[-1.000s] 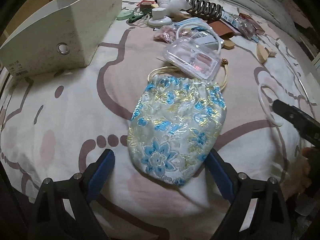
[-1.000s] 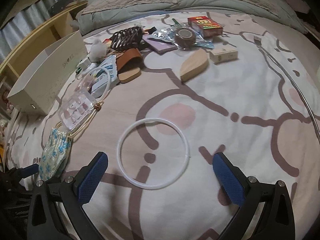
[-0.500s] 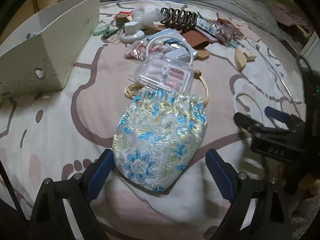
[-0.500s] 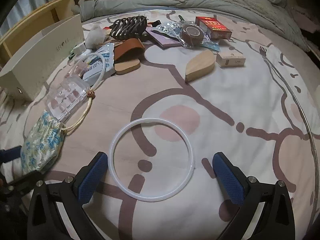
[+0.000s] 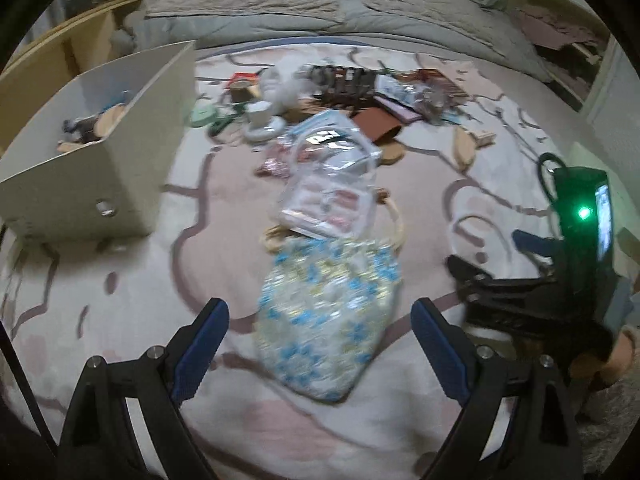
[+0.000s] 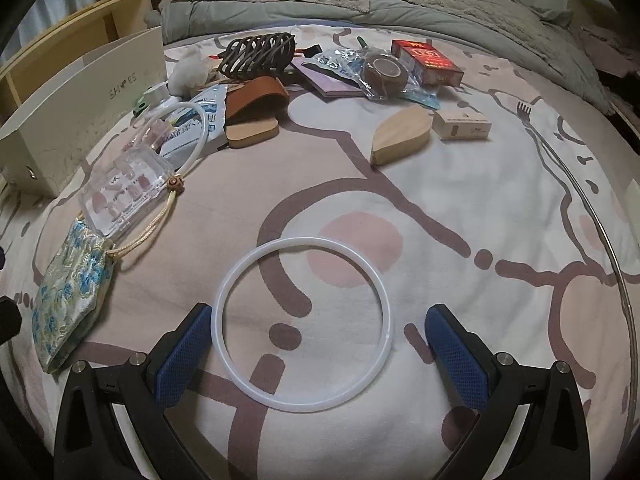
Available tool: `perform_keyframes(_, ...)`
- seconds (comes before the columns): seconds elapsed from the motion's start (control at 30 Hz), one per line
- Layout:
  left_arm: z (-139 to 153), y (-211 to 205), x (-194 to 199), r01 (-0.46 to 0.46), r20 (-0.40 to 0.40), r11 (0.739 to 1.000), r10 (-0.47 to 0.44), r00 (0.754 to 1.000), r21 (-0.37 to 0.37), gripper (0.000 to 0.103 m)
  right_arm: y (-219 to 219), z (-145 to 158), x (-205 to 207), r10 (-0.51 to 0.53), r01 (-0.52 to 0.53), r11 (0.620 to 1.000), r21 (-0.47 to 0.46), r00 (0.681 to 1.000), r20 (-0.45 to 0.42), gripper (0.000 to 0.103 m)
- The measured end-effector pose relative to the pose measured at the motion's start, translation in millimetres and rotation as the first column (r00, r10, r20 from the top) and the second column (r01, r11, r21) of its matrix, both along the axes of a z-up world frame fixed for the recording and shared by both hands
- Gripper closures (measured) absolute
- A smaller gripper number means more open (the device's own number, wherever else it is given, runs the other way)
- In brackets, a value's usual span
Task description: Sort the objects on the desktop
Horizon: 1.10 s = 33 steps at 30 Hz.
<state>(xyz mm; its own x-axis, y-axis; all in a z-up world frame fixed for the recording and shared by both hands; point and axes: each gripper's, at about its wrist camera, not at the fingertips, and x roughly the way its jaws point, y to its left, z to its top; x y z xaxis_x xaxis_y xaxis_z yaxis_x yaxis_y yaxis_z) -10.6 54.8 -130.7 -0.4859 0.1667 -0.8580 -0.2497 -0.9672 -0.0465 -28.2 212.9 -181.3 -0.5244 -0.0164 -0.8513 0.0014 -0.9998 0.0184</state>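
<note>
The left claw [image 5: 318, 344] has drawn back from the pouch [image 5: 326, 316]; both claws gape empty, the right claw [image 6: 316, 344] straddling the ring [image 6: 303, 325] to grab it.

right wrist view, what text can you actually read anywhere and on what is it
"SH ES", the middle blurred: side of the white box.
Red boxes: yellow print, too blurred to read.
Blue and white packet: print too small to read.
Small beige box: print too small to read.
</note>
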Motion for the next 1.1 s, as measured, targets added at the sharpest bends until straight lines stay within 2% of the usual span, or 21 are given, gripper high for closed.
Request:
perform_keyframes(0.1,-7,14,-8,0.005,0.032,1.000,-0.005,0.999,0.013,0.010,1,0,1,0.000,0.000,1.000,-0.005,1.000,-0.004,0.000)
perform_keyframes(0.27,-30,23,-15,-0.035,0.093,0.999,0.036,0.995,-0.012,0.010,1,-1,3,0.001,-0.002,1.000,-0.011,1.000,-0.024,0.000)
perform_keyframes(0.43,-41,20,-17,-0.063,0.083,0.996,0.068,0.994,-0.057,0.010,1,-2,7,0.000,0.000,1.000,-0.010,0.999,-0.053,0.000)
perform_keyframes(0.57,-47,10,-19,-0.089,0.091,0.995,0.091,0.992,-0.033,0.010,1,-1,8,-0.001,0.001,1.000,-0.005,0.998,-0.056,0.000)
perform_keyframes(0.7,-56,4,-20,-0.113,0.099,0.993,0.115,0.988,-0.018,0.000,2,-2,6,0.001,-0.001,1.000,-0.011,0.999,-0.043,0.000)
perform_keyframes(0.77,-60,1,-20,-0.123,0.098,0.992,0.123,0.988,0.000,0.000,3,-2,5,0.003,-0.004,1.000,-0.016,0.999,-0.037,0.000)
perform_keyframes(0.93,-62,7,-18,-0.107,0.089,0.993,0.111,0.990,-0.042,0.000,2,-5,2,0.000,0.000,1.000,-0.011,1.000,-0.017,0.000)
perform_keyframes(1.1,-63,6,-20,-0.104,0.114,0.994,0.108,0.988,-0.040,0.000,-1,-5,0,-0.017,0.017,1.000,0.007,1.000,-0.002,0.000)
